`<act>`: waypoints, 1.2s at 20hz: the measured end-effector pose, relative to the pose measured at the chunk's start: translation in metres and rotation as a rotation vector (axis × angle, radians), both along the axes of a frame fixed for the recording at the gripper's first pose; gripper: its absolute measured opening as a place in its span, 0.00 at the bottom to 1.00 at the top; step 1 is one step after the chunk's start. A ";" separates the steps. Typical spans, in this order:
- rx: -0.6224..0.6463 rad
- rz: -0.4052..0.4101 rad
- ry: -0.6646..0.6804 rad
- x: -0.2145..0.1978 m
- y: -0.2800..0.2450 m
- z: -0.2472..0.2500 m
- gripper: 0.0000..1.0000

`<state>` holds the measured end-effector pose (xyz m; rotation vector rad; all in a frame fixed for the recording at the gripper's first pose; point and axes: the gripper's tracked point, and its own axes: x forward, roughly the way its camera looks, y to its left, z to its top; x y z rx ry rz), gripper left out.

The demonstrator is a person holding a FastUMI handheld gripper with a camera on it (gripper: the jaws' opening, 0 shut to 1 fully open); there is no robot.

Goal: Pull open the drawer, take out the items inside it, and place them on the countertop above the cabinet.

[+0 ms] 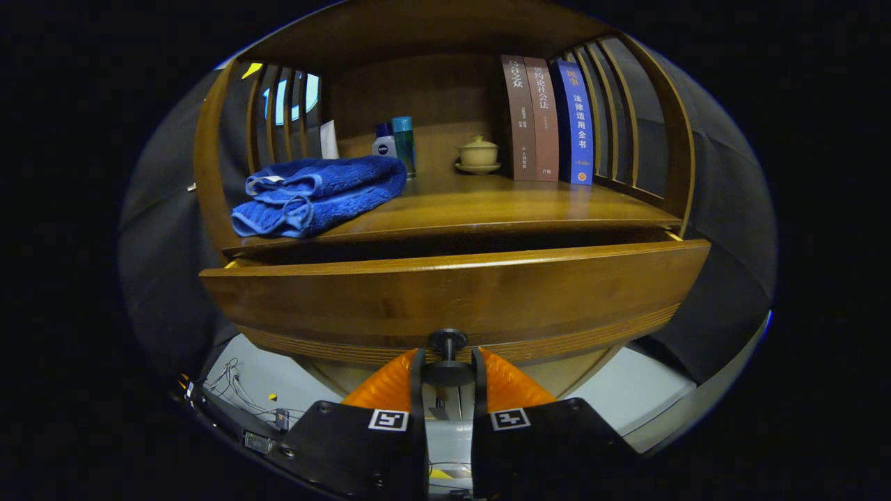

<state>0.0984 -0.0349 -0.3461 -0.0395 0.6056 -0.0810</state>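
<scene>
Low in the frame's centre, the gripper (449,362) is clamped on the drawer's knob (447,341) — the drawer front (452,296) spans crosswise just beyond, slightly open — so pulling runs straight back.

Dim booth, dark cloth walls (724,209), pale floor (647,390) with loose wires (233,386), slatted wooden shelf sides (612,111).

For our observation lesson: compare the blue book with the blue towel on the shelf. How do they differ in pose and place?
The book stands upright and rigid beside two brown books; the towel lies folded, soft and rumpled. The book is far back, to one side; the towel sits at the front edge on the other, above the partly open drawer. Both are blue and rest on the shelf. The gripper is shut on the knob.
</scene>
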 end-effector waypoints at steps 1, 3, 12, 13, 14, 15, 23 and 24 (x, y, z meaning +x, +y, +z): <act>-0.002 0.002 0.003 -0.008 0.000 0.001 0.28; -0.004 0.007 0.014 -0.027 0.001 0.003 0.28; 0.009 0.003 0.043 -0.092 0.004 0.009 0.28; 0.018 -0.003 0.045 -0.098 0.003 0.008 0.28; 0.024 -0.007 0.053 -0.104 0.002 0.007 0.28; 0.025 -0.010 0.065 -0.111 0.002 0.005 0.28; 0.032 0.002 0.094 -0.137 0.004 0.007 0.28; 0.031 0.001 0.091 -0.137 0.004 0.007 0.28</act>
